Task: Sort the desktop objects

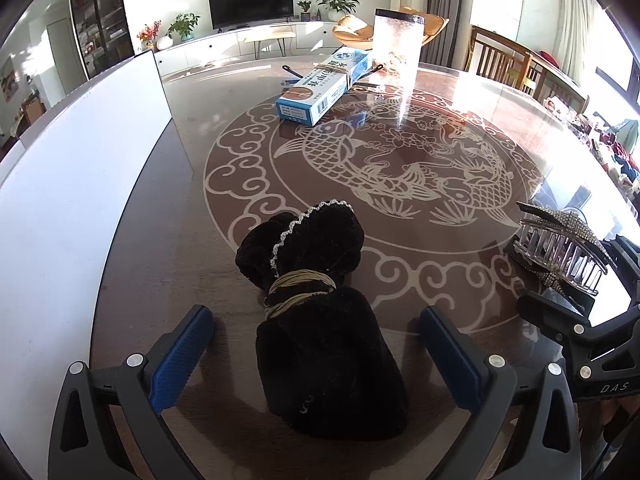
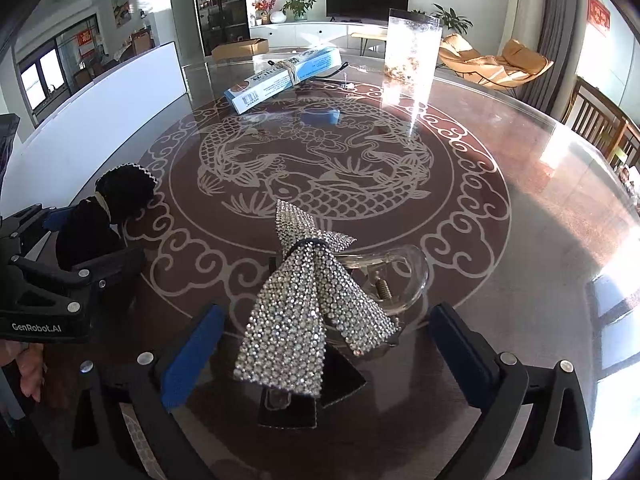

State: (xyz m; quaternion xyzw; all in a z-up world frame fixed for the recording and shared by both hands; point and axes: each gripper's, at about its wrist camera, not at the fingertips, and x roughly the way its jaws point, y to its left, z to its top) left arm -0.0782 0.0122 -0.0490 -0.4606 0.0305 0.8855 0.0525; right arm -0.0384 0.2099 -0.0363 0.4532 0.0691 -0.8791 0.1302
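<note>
A black velvet pouch (image 1: 320, 320), tied with tan cord, lies on the round table between the open fingers of my left gripper (image 1: 316, 356); it also shows in the right wrist view (image 2: 100, 220). A rhinestone bow hair claw (image 2: 308, 300) with clear teeth lies between the open fingers of my right gripper (image 2: 328, 352); it also shows in the left wrist view (image 1: 560, 248). Neither gripper touches its object. A blue and white box (image 1: 324, 86) bound with string lies at the far side, also in the right wrist view (image 2: 280, 78).
The brown glass-topped table (image 1: 400, 168) bears a white fish pattern. A tall clear container (image 1: 396, 44) stands at the back. A white board (image 1: 80, 184) stands along the left edge. Dark thin items lie by the box. Chairs stand to the right.
</note>
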